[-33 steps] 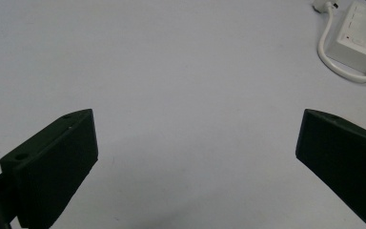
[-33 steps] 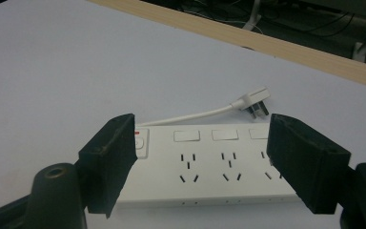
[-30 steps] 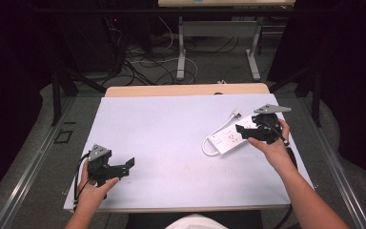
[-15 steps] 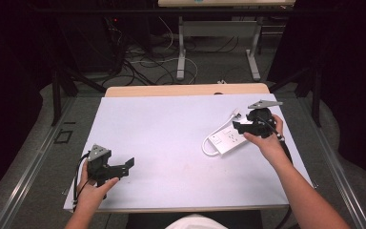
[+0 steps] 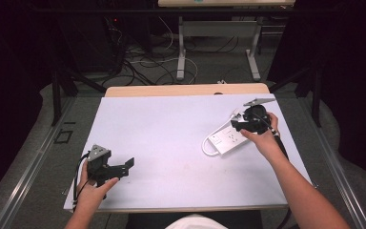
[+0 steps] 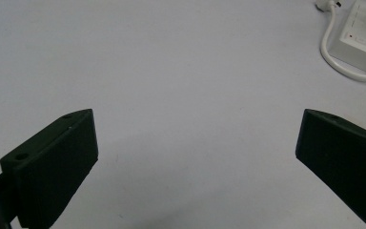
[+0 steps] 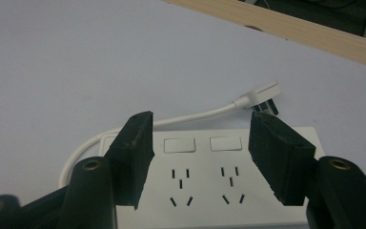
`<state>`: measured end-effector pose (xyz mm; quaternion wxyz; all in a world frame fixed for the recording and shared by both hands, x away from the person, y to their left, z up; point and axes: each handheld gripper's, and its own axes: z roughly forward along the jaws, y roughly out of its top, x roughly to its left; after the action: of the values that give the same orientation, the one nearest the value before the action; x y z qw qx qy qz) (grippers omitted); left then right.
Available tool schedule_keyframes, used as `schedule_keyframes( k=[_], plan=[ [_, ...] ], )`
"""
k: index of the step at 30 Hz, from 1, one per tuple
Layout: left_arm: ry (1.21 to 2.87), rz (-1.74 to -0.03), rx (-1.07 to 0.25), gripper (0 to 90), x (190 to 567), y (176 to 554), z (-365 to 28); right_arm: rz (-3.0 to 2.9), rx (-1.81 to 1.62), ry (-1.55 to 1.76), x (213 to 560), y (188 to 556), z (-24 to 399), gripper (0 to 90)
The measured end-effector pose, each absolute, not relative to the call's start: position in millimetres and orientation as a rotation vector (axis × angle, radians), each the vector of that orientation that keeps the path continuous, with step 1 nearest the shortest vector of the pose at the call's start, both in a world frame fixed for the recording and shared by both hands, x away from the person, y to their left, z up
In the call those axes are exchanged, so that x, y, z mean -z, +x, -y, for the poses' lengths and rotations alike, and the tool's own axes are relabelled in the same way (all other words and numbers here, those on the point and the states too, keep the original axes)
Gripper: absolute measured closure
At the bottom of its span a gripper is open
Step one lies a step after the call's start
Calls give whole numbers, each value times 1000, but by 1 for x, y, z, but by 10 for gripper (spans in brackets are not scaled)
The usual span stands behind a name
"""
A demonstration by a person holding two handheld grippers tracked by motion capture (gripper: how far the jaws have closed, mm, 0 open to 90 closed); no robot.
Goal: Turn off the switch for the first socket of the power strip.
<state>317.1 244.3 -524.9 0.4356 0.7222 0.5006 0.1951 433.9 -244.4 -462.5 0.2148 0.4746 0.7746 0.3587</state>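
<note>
My right gripper (image 7: 199, 157) hovers, jaws apart, over the white plastic power strip (image 5: 229, 139) lying right of centre on the pale table sheet (image 5: 171, 129). Left gripper (image 5: 124, 168) idles, jaws wide. I'd centre over the body, clear of the white cord (image 7: 190, 117), before closing.

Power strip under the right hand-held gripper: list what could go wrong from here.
1. The right hand-held gripper hangs open over the power strip, jaws roughly as wide as two socket groups; closing there may slip off the flat face or press a switch.
2. Its loose cord and plug could drag or snag if lifted.
3. The left hand-held gripper is far away, so it cannot steady the strip.
</note>
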Motion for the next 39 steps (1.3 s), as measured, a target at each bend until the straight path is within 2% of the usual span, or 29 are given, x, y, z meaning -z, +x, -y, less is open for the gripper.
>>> schedule_keyframes(
  k=[12,26,39],
  plan=[
    [1798,-1250,-482,2,525,317,-245,-2208,-947,1378,481,451,237,566],
    [1799,-1252,-480,2,525,317,-245,-2246,-865,1395,497,463,229,746],
    [1800,-1253,-481,2,525,317,-245,-2260,-839,1425,508,471,225,816]
  ],
)
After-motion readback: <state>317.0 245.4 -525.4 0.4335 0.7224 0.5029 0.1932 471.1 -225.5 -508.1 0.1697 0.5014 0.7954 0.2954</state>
